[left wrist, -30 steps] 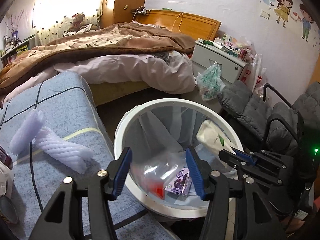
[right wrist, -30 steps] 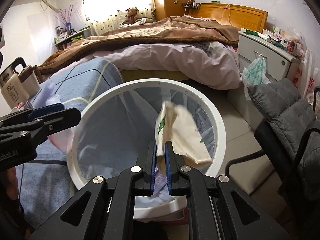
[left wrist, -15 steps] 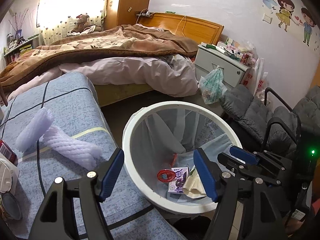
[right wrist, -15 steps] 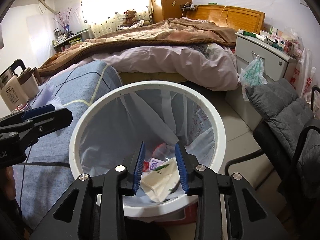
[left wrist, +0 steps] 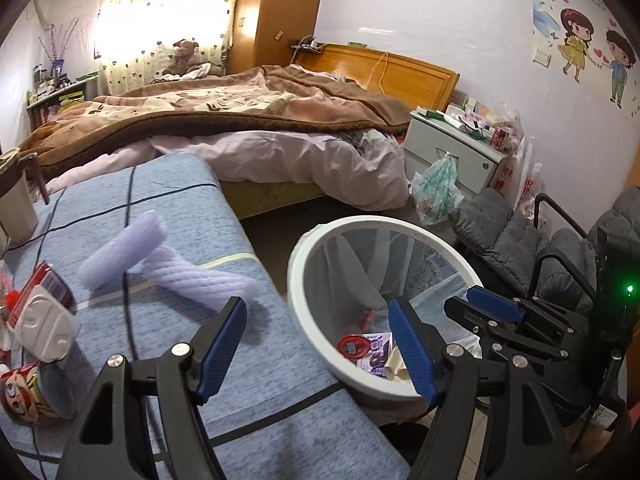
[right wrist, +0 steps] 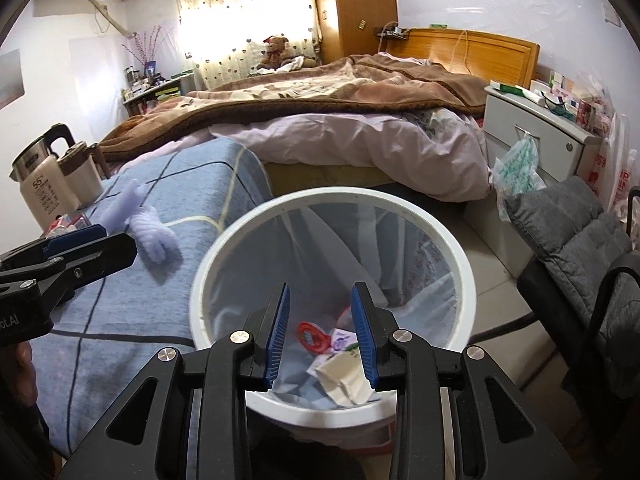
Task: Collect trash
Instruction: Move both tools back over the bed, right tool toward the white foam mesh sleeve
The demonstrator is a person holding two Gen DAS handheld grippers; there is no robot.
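A cluttered bedroom: beside the blue-covered table [left wrist: 256,364] stands a white bin [right wrist: 448,248] holding a cream wrapper [right wrist: 344,376]. The right gripper [right wrist: 320,336] hovers above it, jaws spread and empty; the left gripper [left wrist: 316,352], also spread, holds nothing.

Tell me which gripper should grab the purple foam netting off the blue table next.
Left. The left gripper is open and empty beside the foam netting on the blue table, while the right gripper, also empty, hangs over the white bin, farther away.
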